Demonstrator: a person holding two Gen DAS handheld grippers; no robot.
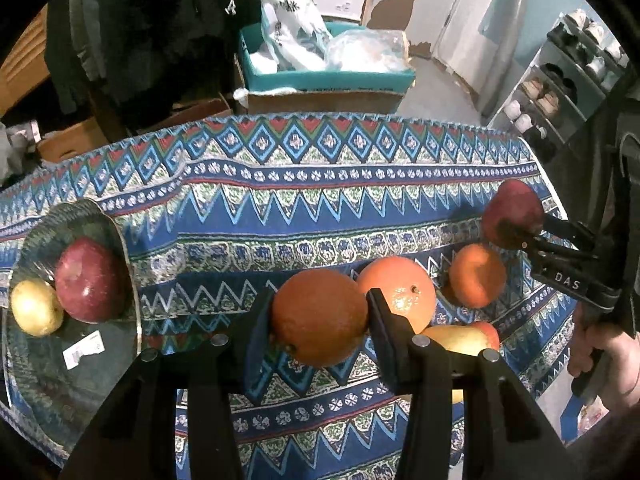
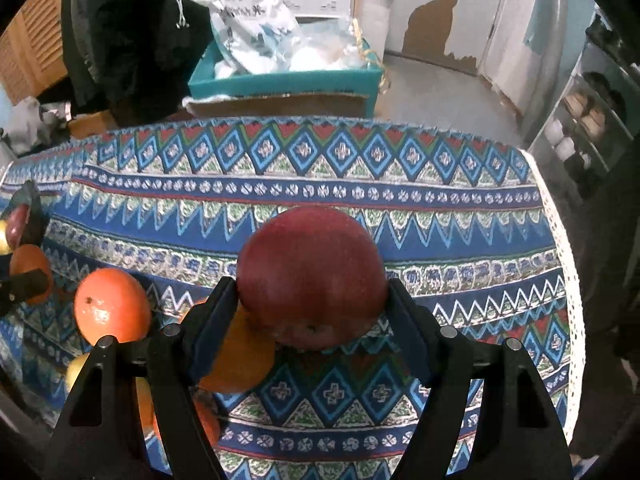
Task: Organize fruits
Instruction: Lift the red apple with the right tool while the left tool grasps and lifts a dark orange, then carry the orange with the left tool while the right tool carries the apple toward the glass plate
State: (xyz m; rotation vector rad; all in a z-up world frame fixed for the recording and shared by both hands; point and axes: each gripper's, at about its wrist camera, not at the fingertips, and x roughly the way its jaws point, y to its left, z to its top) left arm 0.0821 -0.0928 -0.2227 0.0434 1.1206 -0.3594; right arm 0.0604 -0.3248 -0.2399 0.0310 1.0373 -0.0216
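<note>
My left gripper is shut on an orange and holds it above the patterned tablecloth. My right gripper is shut on a red apple; the same apple and gripper show at the right of the left wrist view. A glass plate at the left holds a red apple and a yellow apple. Loose on the cloth lie an orange, another orange and a yellow-red pear. In the right wrist view oranges lie at the left.
The tablecloth covers the table; its far edge and right lace edge drop off. Behind stand a teal box with bags, cardboard boxes and a shoe rack at the right.
</note>
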